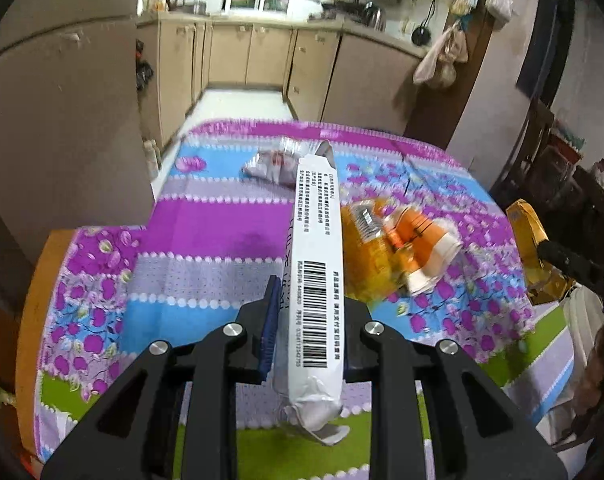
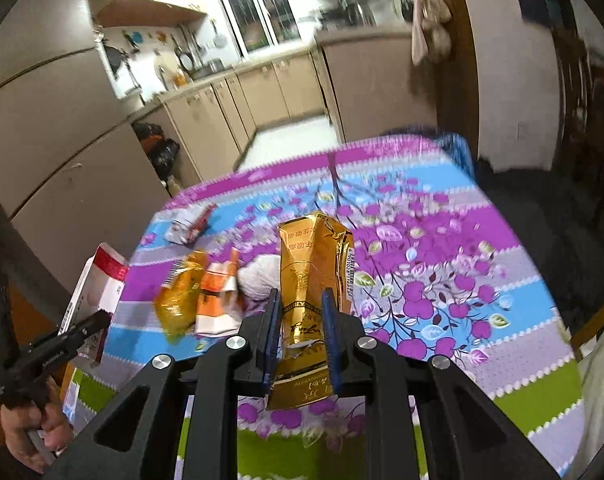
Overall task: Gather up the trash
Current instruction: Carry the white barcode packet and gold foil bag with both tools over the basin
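My left gripper (image 1: 308, 300) is shut on a long white box with barcodes (image 1: 316, 264), held above the table; the box shows red and white in the right wrist view (image 2: 102, 280). My right gripper (image 2: 302, 300) is shut on a crushed gold carton (image 2: 314, 264), also seen at the right edge of the left wrist view (image 1: 530, 240). On the floral tablecloth (image 1: 206, 240) lie an orange wrapper (image 1: 366, 248), an orange-white package (image 1: 418, 248) and a crumpled grey-white wrapper (image 1: 270, 166). A white crumpled paper (image 2: 258, 276) lies behind the carton.
The table (image 1: 38, 280) has an orange wooden edge at the left. Beige kitchen cabinets (image 1: 262, 52) stand beyond the table, with a fridge wall (image 1: 62, 120) at left. Black bags (image 2: 162, 148) sit on the floor by the cabinets. Dark chairs (image 1: 550, 168) stand at right.
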`<state>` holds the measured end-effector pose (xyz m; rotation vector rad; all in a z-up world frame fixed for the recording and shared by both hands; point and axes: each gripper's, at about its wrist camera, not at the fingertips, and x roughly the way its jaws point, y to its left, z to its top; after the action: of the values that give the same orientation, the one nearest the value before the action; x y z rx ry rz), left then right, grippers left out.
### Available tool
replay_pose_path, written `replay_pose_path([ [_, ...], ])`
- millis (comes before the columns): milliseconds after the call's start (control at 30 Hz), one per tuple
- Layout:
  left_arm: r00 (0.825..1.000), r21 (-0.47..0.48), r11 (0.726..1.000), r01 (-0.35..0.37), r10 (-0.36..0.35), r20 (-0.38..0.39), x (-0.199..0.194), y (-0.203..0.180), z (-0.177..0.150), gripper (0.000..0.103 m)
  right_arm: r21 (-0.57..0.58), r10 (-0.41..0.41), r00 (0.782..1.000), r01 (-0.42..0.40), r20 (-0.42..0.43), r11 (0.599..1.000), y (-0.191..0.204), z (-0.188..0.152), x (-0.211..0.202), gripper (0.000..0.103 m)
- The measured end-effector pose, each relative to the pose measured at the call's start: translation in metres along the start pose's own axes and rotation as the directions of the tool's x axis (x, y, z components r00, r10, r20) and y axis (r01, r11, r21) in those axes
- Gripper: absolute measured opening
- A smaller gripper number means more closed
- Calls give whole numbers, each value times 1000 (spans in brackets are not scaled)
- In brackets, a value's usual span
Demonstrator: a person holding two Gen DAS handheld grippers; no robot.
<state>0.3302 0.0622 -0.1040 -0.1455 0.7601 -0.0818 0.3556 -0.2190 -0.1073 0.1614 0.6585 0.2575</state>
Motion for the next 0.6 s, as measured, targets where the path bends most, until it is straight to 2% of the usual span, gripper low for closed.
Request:
replay_pose_path([
  [133, 997, 16, 1000, 11, -12, 75, -29, -17, 2, 22, -81, -15, 994, 24, 109, 996, 28, -10, -41, 21],
  [267, 988, 36, 999, 40, -44, 146, -59, -39, 4, 22, -134, -16, 975, 47, 220, 990, 53, -18, -83, 21],
  [433, 977, 63, 996, 60, -71, 200, -87, -64, 0, 22, -154, -4, 955, 52, 296, 987, 67, -28, -127, 21],
  [600, 970, 99, 992, 75, -95, 224, -106, -90, -6, 22, -170, -7, 944, 67, 330, 983, 73, -31, -156, 21],
])
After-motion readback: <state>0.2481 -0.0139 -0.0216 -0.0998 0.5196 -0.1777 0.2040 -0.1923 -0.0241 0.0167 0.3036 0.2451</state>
